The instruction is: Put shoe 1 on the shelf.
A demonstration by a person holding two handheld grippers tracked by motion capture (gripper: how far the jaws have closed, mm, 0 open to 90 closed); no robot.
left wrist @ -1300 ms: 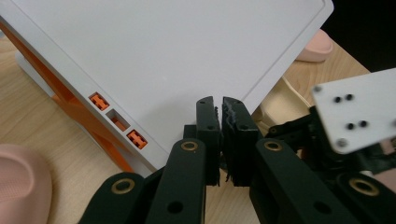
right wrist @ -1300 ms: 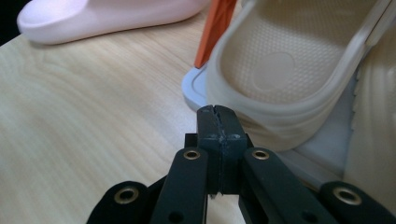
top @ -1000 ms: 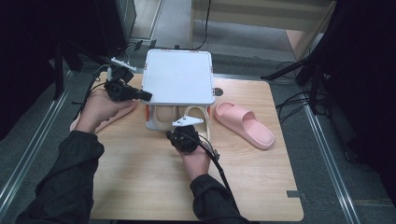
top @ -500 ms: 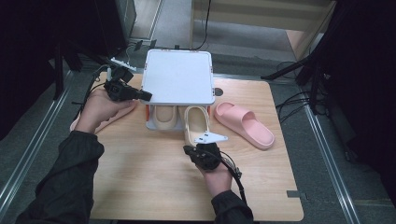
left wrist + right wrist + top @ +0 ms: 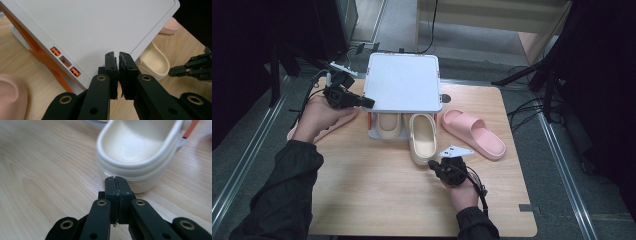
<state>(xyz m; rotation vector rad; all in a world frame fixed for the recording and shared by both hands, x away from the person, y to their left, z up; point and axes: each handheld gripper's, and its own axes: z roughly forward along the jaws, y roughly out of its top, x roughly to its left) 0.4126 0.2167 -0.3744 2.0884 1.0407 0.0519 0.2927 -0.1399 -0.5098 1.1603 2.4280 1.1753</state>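
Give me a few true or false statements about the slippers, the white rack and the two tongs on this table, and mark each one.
1. The right tongs are shut with nothing between them. True.
2. The right tongs grip the pink slipper. False: their tips sit just at the heel of the cream slipper without holding it; the pink one lies apart, to that slipper's right in the high view.
3. The left tongs are at the edge of the white rack. True.
4. Both cream slippers lie fully out on the open table. False: the second cream slipper is tucked under the rack, and the first pokes out only partly.
5. The rack's top holds a slipper. False: it is bare.
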